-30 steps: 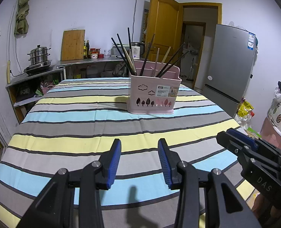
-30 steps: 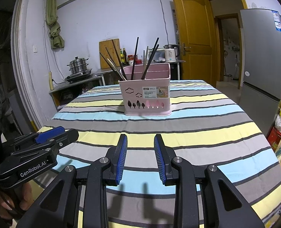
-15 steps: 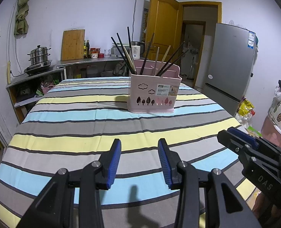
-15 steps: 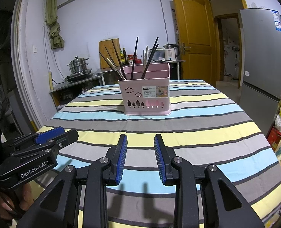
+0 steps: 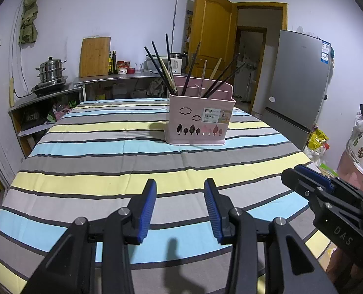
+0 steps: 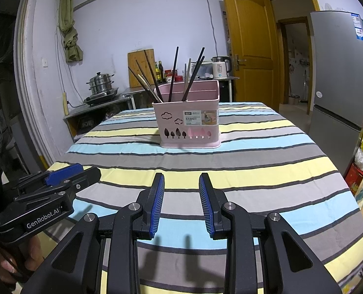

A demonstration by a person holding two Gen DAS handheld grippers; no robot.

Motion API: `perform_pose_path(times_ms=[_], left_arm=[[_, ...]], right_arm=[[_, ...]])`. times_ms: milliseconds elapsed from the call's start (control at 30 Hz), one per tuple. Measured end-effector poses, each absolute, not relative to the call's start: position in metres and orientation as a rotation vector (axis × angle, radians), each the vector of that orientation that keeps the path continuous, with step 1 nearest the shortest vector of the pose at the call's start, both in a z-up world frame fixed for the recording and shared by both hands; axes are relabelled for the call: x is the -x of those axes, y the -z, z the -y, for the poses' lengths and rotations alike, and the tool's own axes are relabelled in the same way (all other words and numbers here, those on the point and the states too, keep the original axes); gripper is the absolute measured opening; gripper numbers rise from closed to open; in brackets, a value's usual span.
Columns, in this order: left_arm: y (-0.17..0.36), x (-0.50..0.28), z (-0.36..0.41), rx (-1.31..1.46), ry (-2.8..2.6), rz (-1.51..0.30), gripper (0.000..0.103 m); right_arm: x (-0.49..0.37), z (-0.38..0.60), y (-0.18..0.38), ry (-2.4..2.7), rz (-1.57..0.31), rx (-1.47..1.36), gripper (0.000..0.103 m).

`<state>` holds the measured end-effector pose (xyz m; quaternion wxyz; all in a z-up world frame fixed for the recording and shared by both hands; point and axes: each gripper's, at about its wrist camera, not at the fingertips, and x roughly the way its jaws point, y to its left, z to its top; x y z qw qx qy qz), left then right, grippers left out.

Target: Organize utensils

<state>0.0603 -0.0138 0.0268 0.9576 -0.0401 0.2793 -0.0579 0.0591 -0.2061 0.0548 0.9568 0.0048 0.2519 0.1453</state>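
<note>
Two grippers, left [image 5: 180, 191] and right [image 6: 181, 183], hover spread and empty over the near table [image 5: 108, 147], unmoved this past second; chopsticks [image 6: 174, 73] already stand in far basket [image 6: 188, 122].

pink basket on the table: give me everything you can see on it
The basket looks like pink plastic, boxy, and stands upright on the striped tablecloth, far from both claws. Its front has cloud and tree cut-outs and a label reading BASKET. The back wall rises higher than the front. Chopsticks, dark and pale, stand inside, leaning various ways. Nothing else touches it.
</note>
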Motion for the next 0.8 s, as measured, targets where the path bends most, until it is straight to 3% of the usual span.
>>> perform_pose_path(times_ms=[800], left_arm=[[-0.0268,-0.0577,0.0136,0.073,0.132,-0.567,0.042]], right_arm=[[-0.0591,0.2054,-0.0539,-0.294,-0.515,-0.009,0.03]])
